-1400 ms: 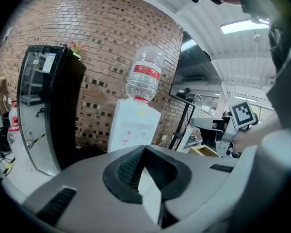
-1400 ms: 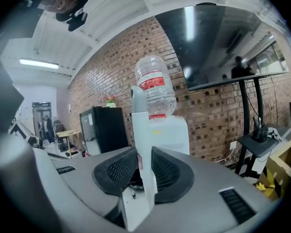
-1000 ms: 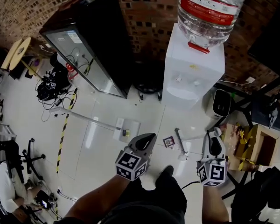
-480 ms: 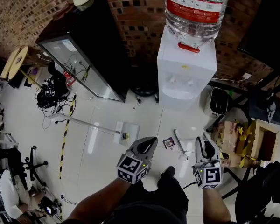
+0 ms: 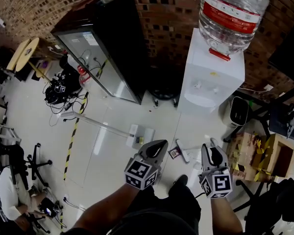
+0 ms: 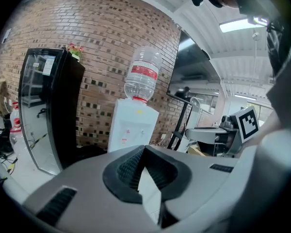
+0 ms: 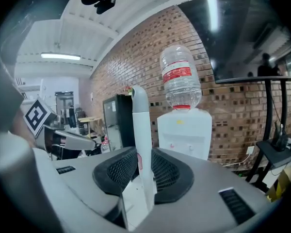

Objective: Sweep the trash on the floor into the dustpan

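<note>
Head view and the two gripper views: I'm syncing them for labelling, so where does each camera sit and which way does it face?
Head view: on the person's head, steeply down at the floor; shows a shoe, left gripper and right gripper.
Left gripper view: on that gripper, roughly level along its closed jaws toward the water dispenser.
Right gripper view: likewise, with a white handle clamped upright.
Shared: all three show the water dispenser and the black cabinet.

Two grippers (image 5: 155, 150) (image 5: 211, 153), one white handle (image 7: 139, 144), one dustpan (image 5: 140, 134) (plus one water dispenser (image 5: 213, 77)).
</note>
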`<state>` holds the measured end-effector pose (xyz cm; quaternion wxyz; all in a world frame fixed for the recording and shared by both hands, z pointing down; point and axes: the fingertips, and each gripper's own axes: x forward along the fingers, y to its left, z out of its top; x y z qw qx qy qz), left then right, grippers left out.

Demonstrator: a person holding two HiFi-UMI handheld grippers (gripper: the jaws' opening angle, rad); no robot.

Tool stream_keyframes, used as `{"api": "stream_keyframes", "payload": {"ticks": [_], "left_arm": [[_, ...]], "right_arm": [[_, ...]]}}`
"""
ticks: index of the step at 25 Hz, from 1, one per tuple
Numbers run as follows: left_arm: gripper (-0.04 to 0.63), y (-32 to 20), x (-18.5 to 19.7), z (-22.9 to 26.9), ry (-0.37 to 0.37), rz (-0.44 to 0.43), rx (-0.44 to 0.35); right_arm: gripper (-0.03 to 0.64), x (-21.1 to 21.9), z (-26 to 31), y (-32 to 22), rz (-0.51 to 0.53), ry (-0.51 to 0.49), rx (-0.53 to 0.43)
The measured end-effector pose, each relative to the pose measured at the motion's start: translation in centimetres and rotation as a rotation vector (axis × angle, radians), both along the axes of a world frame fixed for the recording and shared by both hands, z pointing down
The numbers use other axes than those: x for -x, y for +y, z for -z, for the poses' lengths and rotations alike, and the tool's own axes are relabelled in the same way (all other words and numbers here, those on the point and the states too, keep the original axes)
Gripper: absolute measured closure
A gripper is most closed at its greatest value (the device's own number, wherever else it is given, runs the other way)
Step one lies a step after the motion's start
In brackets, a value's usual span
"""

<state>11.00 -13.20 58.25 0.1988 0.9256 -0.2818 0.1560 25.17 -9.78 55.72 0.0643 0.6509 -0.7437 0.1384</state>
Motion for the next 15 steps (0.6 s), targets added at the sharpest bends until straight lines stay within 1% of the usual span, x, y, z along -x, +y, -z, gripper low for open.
{"api": "stream_keyframes", "payload": {"ticks": [4, 8, 12, 15], "left_arm": [[0.588, -1.0, 3.1, 0.1, 0.005, 0.031, 0.0], [0.588, -1.7, 5.7, 0.3, -0.001, 0.052, -0.012], [0.588, -1.6, 7.4, 0.9, -0.004, 0.06, -0.021], [0.588, -0.3, 7.6, 1.5, -0.006, 0.056, -0.026]], "right_arm": [[0.511, 3.4, -0.4, -2.0, -0.014, -0.03, 0.013], [0.512, 4.5, -0.6, -2.7, -0.061, -0.018, 0.02], [0.514, 4.8, -0.6, -0.9, -0.076, -0.011, 0.031], [0.512, 4.3, -0.4, 1.5, -0.096, -0.025, 0.03]]}}
